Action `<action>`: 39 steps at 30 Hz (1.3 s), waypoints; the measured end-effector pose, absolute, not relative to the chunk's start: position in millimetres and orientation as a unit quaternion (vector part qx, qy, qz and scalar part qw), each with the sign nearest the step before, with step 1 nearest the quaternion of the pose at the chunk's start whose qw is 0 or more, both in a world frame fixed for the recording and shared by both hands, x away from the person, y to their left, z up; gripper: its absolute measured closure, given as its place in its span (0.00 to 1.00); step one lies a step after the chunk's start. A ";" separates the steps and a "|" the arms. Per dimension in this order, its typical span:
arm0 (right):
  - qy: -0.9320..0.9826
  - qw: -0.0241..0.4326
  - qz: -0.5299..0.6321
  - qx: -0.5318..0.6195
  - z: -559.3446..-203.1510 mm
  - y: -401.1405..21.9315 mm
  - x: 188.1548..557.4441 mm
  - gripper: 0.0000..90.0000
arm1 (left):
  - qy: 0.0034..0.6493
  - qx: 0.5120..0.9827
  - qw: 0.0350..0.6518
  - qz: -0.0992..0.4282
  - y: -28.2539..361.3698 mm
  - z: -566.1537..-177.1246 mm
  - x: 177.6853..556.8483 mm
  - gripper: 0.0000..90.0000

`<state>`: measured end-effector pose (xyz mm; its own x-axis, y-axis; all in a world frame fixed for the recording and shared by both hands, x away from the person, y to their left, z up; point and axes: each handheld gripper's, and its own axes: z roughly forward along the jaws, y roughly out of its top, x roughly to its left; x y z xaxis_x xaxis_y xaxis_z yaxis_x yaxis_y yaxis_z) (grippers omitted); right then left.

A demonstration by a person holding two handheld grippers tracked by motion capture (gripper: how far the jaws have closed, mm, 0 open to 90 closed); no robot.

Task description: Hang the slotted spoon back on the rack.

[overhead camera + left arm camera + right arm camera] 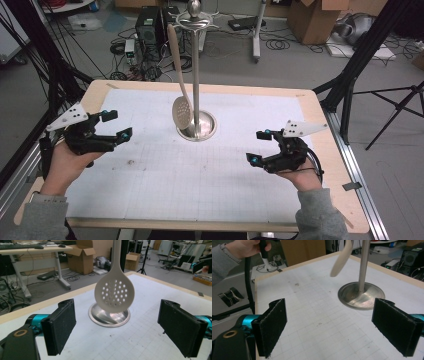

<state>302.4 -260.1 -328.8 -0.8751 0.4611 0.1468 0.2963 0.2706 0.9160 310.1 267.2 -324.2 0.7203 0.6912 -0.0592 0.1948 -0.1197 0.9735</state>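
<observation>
Centre of the table (pixel 150 200), the slotted spoon (pixel 181 111) hangs from the top of a metal stand (pixel 195 75), handle up, perforated bowl down, tilted a little and dangling just above the stand's round base (pixel 207 131). The left gripper view looks straight at that pale bowl (pixel 114 292), holes facing the camera, with the shiny base (pixel 109 316) right behind and below it. In the right gripper view the spoon (pixel 340 261) is edge-on and blurred, beside the stand's pole (pixel 363 262).

Out to the left gripper (pixel 114 126): jaws spread wide, nothing between them, pointing in toward the spoon but well apart from it. Its own view shows both black pads (pixel 60 327) with open table between them, touching nothing. The person's left hand (pixel 67 167) grips it from behind.

Across the table, the right gripper (pixel 259 146) is likewise wide open and empty, near the table's right side, well apart from the stand. Its pads (pixel 272 326) frame bare gridded surface, the base (pixel 361 295) ahead and to the right. The right hand (pixel 302 177) holds it low over the white mat.
</observation>
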 end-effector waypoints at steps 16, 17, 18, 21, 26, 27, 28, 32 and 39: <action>0.790 0.086 0.553 0.251 -329.1 -262.7 301.7 0.13 | 0.324 0.707 0.586 0.226 271.2 -355.5 289.9 0.16; 0.789 0.088 0.554 0.252 -329.4 -263.3 301.9 0.13 | 0.325 0.709 0.582 0.228 271.9 -356.9 289.5 0.16; 0.788 0.088 0.554 0.255 -329.7 -263.8 301.8 0.13 | 0.327 0.712 0.579 0.227 272.6 -357.5 288.9 0.16; 0.787 0.092 0.554 0.257 -330.0 -265.3 301.8 0.13 | 0.328 0.710 0.580 0.228 275.6 -359.2 285.6 0.16; 0.780 0.097 0.561 0.261 -328.4 -266.2 300.4 0.13 | 0.334 0.711 0.577 0.225 280.1 -364.7 280.7 0.16; 0.779 0.100 0.561 0.262 -328.5 -265.9 300.4 0.13 | 0.336 0.710 0.576 0.227 282.2 -365.2 279.6 0.16; 0.778 0.104 0.562 0.262 -328.9 -265.4 300.6 0.13 | 0.338 0.709 0.575 0.228 283.7 -365.1 279.0 0.16; 0.777 0.107 0.560 0.267 -331.2 -265.7 301.3 0.13 | 0.345 0.704 0.576 0.232 291.2 -365.8 276.1 0.16; 0.768 0.116 0.563 0.281 -334.5 -271.0 302.4 0.13 | 0.356 0.703 0.569 0.236 297.3 -371.0 275.0 0.16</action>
<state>302.4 -271.0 -334.5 -0.8147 0.5632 0.1379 0.3011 0.2077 0.9307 275.0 297.3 -371.0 0.6355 0.7686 -0.0738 0.2317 -0.0986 0.9678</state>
